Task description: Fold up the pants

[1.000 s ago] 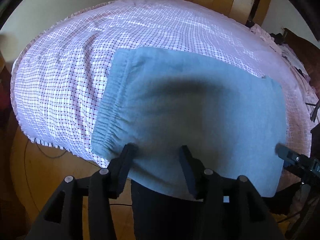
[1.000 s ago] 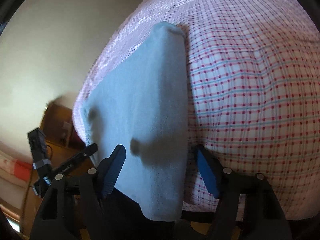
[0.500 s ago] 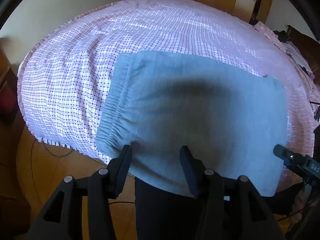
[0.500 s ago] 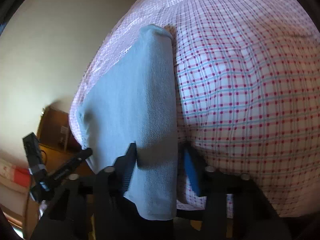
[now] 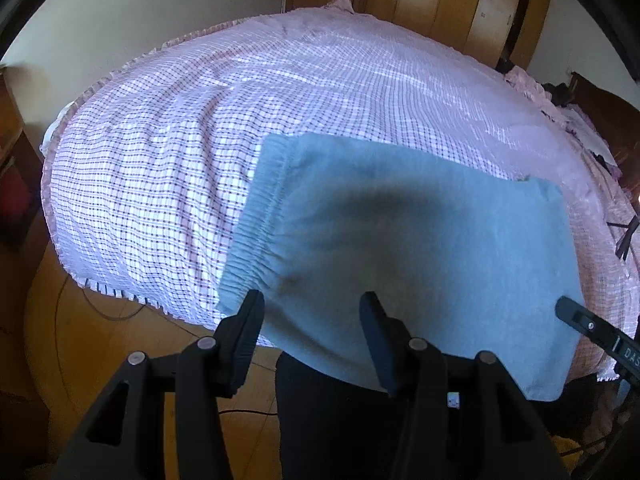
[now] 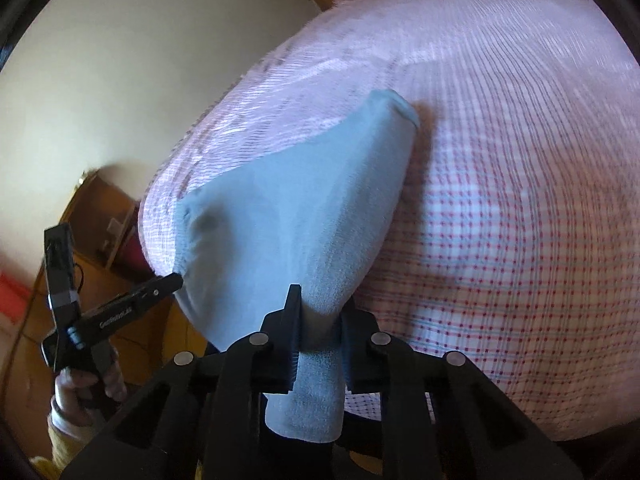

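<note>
Light blue pants (image 5: 400, 248) lie folded into a rectangle on the near edge of the bed, elastic waistband to the left. My left gripper (image 5: 312, 316) hovers over their near edge, open, with nothing pinched between its fingers. In the right wrist view the pants (image 6: 304, 208) rise in a ridge toward my right gripper (image 6: 320, 312). Its jaws are closing on the near right edge, and the cloth is bunched between the pads and hangs below them.
The bed's pink checked sheet (image 5: 180, 152) spreads wide beyond the pants. Wooden floor (image 5: 100, 340) lies to the left, wooden wardrobe doors (image 5: 460, 0) stand at the far end. A person's dark trousers (image 5: 320, 420) stand against the bed's edge.
My right gripper has closed on the pants' near right edge and lifted it, so the cloth now bunches and tilts up. The left gripper has drawn back and up a little, still open.
</note>
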The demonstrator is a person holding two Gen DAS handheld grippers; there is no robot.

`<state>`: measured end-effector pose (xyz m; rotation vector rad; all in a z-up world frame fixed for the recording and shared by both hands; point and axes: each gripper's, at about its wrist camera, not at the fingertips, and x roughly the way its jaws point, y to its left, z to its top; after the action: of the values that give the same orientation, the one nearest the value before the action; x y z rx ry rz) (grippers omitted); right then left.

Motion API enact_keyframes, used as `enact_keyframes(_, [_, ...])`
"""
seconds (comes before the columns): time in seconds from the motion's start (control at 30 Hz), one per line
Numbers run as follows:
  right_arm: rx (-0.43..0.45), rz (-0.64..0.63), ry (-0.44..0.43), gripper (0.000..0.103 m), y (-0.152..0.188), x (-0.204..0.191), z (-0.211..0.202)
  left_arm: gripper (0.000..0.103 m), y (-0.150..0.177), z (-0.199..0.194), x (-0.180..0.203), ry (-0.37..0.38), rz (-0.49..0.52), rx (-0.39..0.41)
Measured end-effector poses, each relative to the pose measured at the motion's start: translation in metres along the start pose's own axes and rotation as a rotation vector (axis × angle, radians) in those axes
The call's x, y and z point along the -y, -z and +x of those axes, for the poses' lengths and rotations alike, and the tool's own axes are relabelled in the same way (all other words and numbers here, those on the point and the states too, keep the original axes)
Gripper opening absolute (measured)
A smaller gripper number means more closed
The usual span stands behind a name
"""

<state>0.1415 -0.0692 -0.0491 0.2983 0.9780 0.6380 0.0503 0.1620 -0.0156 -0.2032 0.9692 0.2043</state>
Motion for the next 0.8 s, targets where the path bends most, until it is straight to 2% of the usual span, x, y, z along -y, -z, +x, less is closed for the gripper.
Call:
enact_keyframes(0.33, [0.015, -0.065, -0.011, 0.009, -0.010, -0.017, -0.008, 0.052, -0.001, -0.011, -0.012, 0.000, -0.022, 0.031])
enact_keyframes(0.57, [0.040, -0.176, -0.045, 0.008, -0.026, -0.052, -0.019, 0.052, -0.005, -0.018, -0.020, -0.006, -0.028, 0.054])
enact_keyframes(0.8, [0.038, -0.296, -0.097, 0.008, -0.041, -0.100, -0.011, 0.052, -0.010, -0.027, -0.034, -0.019, -0.043, 0.083])
